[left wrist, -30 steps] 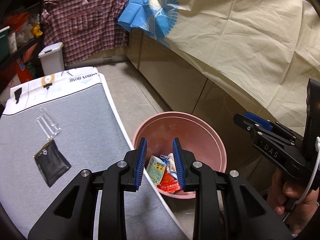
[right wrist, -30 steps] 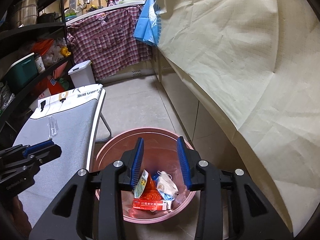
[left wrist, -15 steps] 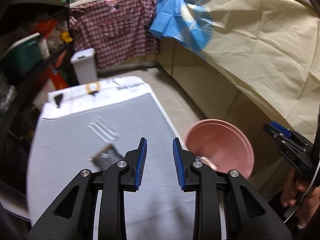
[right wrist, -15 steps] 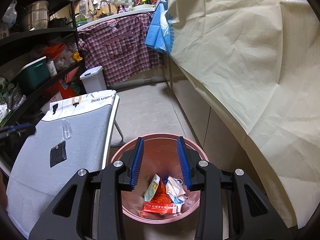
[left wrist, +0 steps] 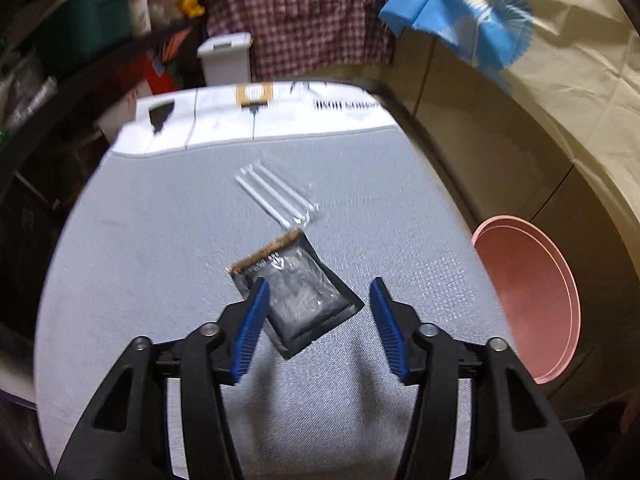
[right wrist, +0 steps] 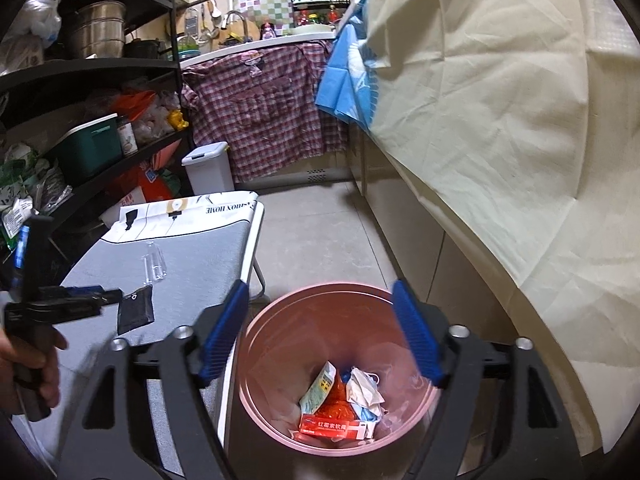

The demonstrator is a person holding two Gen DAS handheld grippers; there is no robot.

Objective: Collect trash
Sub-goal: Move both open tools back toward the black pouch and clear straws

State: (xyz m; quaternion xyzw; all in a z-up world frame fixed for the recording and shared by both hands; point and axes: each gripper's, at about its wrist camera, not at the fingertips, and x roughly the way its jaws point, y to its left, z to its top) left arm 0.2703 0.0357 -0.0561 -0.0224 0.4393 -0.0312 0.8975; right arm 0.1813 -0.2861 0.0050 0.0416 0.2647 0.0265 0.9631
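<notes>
Where the black pouch (left wrist: 298,294) lies, clear straws (left wrist: 276,196) rest nearby

Tabletop (left wrist: 160,240), grey cover: one.
Black foil sachet (left wrist: 298,294), lying flat on it: one.
Clear sleeve of white straws (left wrist: 276,198), just beyond the sachet: one, with three straws visible inside.
Pink bin (right wrist: 280,320) on the floor, right of the tabletop: one.
Inside the bin: one red-and-white carton (right wrist: 336,427), one green-and-white packet (right wrist: 318,390), one red wrapper (right wrist: 340,402), one crumpled white mask (right wrist: 364,390).
White lidded bin (right wrist: 209,168), far: one.
</notes>
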